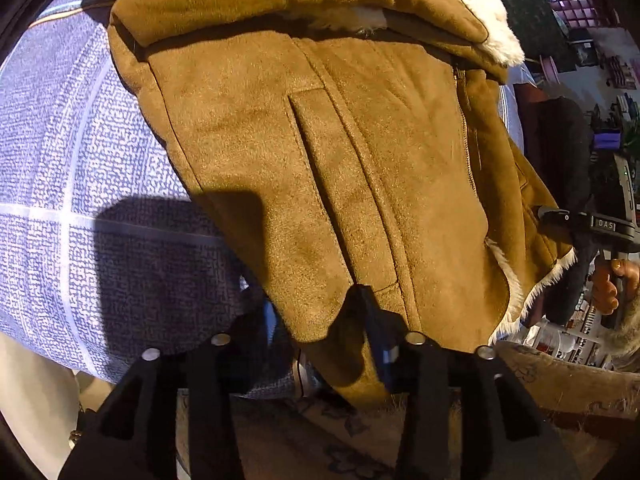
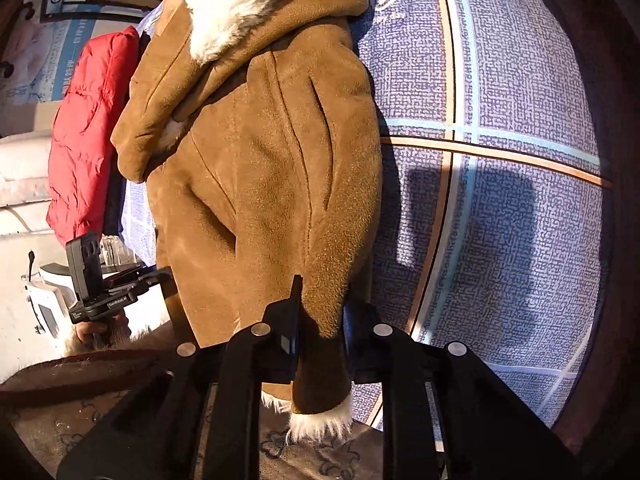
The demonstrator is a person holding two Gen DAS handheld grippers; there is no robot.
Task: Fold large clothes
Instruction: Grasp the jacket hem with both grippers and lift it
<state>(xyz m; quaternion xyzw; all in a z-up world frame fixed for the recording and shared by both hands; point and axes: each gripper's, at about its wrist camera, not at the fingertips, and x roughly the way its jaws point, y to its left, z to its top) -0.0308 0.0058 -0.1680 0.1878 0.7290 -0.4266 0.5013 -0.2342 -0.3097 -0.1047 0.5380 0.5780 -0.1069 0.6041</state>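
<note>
A brown suede jacket (image 1: 340,160) with white fleece lining lies on a blue patterned bedsheet (image 1: 80,152). Its lower hem hangs over the bed's near edge. My left gripper (image 1: 320,312) is shut on one corner of that hem, and the thick fabric fills the gap between the fingers. My right gripper (image 2: 324,304) is shut on the other hem corner of the jacket (image 2: 260,184), with a white fleece tuft below it. A hand (image 1: 608,284) holding the right gripper's body (image 1: 600,226) shows at the right edge of the left wrist view.
A red puffer jacket (image 2: 88,132) lies at the far left side of the bedsheet (image 2: 512,168). A brown flower-patterned rug (image 2: 80,420) covers the floor below the bed edge. Cluttered shelves (image 1: 616,68) stand in the background.
</note>
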